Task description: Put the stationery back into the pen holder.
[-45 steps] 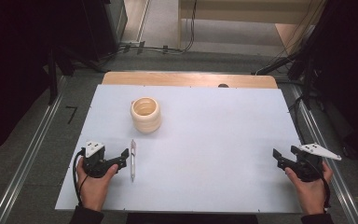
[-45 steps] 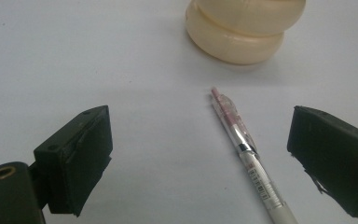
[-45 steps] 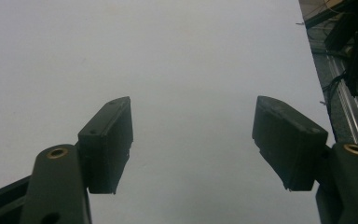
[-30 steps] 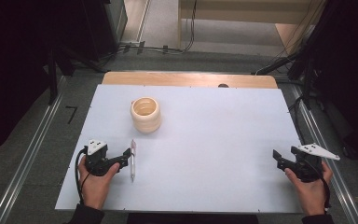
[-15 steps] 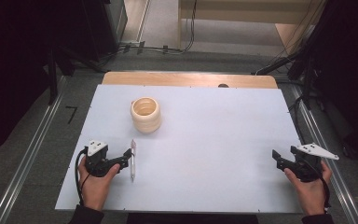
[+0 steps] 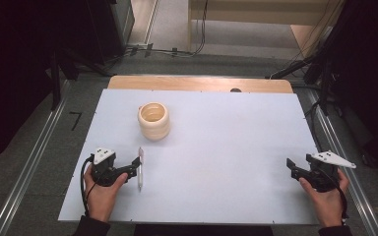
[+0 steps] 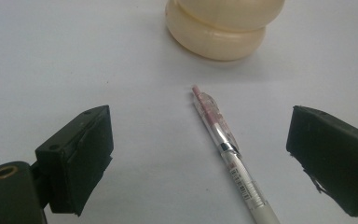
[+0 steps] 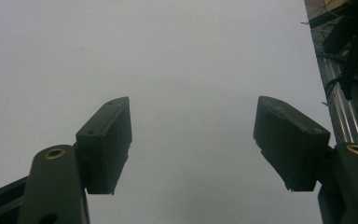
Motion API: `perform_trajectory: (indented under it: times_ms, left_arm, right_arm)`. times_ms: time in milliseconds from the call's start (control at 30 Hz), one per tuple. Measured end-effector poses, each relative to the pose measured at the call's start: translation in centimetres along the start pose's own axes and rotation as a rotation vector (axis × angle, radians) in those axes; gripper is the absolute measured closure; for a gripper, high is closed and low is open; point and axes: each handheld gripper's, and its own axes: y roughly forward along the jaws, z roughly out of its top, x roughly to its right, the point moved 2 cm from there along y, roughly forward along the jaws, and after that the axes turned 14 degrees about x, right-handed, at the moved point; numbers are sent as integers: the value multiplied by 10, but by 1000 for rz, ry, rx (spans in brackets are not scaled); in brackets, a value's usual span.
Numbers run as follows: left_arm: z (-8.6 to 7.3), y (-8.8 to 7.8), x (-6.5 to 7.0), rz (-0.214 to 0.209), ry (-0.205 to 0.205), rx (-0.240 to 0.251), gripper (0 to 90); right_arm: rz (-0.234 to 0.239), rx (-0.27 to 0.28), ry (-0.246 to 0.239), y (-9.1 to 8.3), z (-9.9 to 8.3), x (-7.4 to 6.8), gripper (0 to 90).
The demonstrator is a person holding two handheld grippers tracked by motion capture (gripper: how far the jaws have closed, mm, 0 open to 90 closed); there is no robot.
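A cream ribbed cup (image 6: 153,120) stands upright on the white table (image 6: 226,142), left of centre. Nearer the front lies a white pen (image 6: 140,168) with a clear pinkish end pointing toward the cup. My left gripper (image 6: 136,164) rests on the table just left of the pen, its jaws pointing right. In the left gripper view the pen (image 7: 226,144) lies between the wide-open jaws of the left gripper (image 7: 199,119), untouched, with the cup (image 7: 221,28) beyond. My right gripper (image 6: 291,166) sits at the front right, and the right gripper (image 8: 193,112) is open over bare table.
A wooden strip (image 6: 202,82) runs along the table's far edge. Metal rails (image 6: 29,162) flank both sides. Dark equipment and cables (image 6: 305,64) stand on the floor behind. In the right gripper view, the table's edge and a rail (image 8: 340,93) are at the right.
The left gripper has crept very slightly right toward the pen. The pen, the cup and the right gripper have not moved.
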Motion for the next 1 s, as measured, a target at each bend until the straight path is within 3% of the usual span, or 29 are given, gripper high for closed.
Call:
perform_trajectory:
  times_ms: [1000]
  left_arm:
    - [-6,4,13,-42,18,-61,79]
  right_arm:
    - [4,-18,-17,3,-2,-3,262]
